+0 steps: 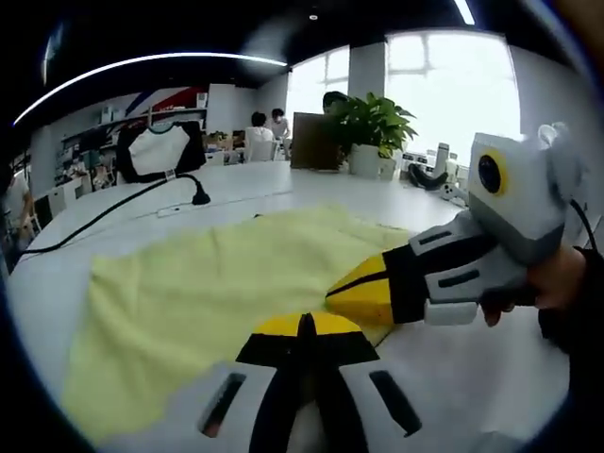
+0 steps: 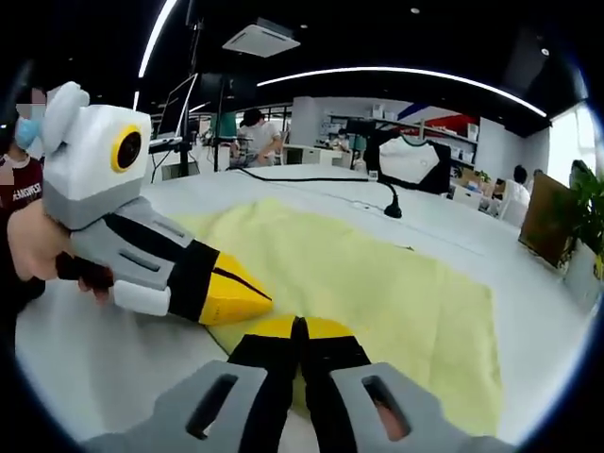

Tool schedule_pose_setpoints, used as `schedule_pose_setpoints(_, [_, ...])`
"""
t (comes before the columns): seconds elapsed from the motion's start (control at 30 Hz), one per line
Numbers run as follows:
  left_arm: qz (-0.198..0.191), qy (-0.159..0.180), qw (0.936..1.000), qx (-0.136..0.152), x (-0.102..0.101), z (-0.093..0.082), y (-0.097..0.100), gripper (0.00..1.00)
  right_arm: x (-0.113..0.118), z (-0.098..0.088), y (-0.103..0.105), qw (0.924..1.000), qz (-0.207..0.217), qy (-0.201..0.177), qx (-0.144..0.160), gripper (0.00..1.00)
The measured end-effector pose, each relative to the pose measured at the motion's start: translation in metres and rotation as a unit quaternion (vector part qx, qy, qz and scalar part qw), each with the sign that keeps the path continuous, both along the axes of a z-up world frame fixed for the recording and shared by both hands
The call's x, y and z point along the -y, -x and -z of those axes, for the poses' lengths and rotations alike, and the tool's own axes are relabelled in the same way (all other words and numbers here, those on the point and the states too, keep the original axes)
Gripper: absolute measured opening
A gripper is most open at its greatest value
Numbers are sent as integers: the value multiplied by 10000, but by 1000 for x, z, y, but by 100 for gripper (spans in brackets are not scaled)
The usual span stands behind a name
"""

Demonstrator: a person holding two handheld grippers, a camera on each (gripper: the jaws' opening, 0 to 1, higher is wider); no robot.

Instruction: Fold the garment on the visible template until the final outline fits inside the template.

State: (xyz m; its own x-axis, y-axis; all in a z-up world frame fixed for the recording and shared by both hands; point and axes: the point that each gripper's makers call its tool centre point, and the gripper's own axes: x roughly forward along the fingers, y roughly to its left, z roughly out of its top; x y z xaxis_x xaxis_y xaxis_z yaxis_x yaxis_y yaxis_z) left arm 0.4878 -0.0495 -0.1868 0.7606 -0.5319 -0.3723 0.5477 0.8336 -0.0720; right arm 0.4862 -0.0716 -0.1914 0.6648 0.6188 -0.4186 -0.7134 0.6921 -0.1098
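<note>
A pale yellow garment lies spread flat on the white table. In the left gripper view my left gripper is shut, its yellow tips at the cloth's near edge. The right gripper comes in from the right, held by a hand, its shut tip resting on the same edge. In the right gripper view my right gripper is shut over the near edge, and the left gripper lies close beside it. I cannot tell if either pinches fabric. No template outline shows.
A black cable ending in a small stand lies on the table beyond the garment. A potted plant stands at the far edge. A white top on a dark chair and seated people are behind.
</note>
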Motion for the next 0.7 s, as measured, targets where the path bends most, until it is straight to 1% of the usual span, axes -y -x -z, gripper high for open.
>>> schedule_pose_setpoints(0.07, [106,-75,9999,87,0,1,1,0,0,0,1,10000,-50,57,24,0])
schedule_pose_setpoints(0.13, [35,-124,9998,128,-8,1,2,0,3,0,2,10000,-53,13,18,0])
schedule_pose_setpoints(0.2, [-23,-98,9999,109,-18,1,3,0,8,0,2,10000,2,-93,-27,0])
schedule_pose_setpoints(0.27, [39,51,9999,99,-24,1,5,0,20,0,-1,9997,172,-143,-69,0])
schedule_pose_setpoints(0.3, [10,70,9999,105,-31,1,6,0,30,0,-3,9993,323,-184,-106,0])
schedule_pose_setpoints(0.33, [-45,83,9999,84,-35,1,7,0,37,1,-5,9990,406,-183,-81,0])
schedule_pose_setpoints(0.4, [-165,-18,9998,114,-48,0,6,0,47,1,-6,9985,441,-284,-147,0])
schedule_pose_setpoints(0.43, [-255,-69,9995,162,-57,-1,3,0,51,1,-6,9983,479,-299,-170,0])
schedule_pose_setpoints(0.5, [-295,-116,9994,160,-67,2,0,0,57,2,-6,9983,506,-251,-140,0])
schedule_pose_setpoints(0.53, [-292,-106,9993,199,-70,1,-1,0,60,2,-6,9983,517,-228,-127,0])
schedule_pose_setpoints(0.57, [-411,-59,9990,154,-78,1,-2,0,62,2,-5,9984,511,-224,-117,0])
schedule_pose_setpoints(0.63, [-418,-99,9990,148,-83,1,-1,0,67,2,-7,9985,513,-168,-91,0])
schedule_pose_setpoints(0.7, [-440,-160,9987,180,-89,1,0,0,77,2,-11,9979,635,-122,-92,0])
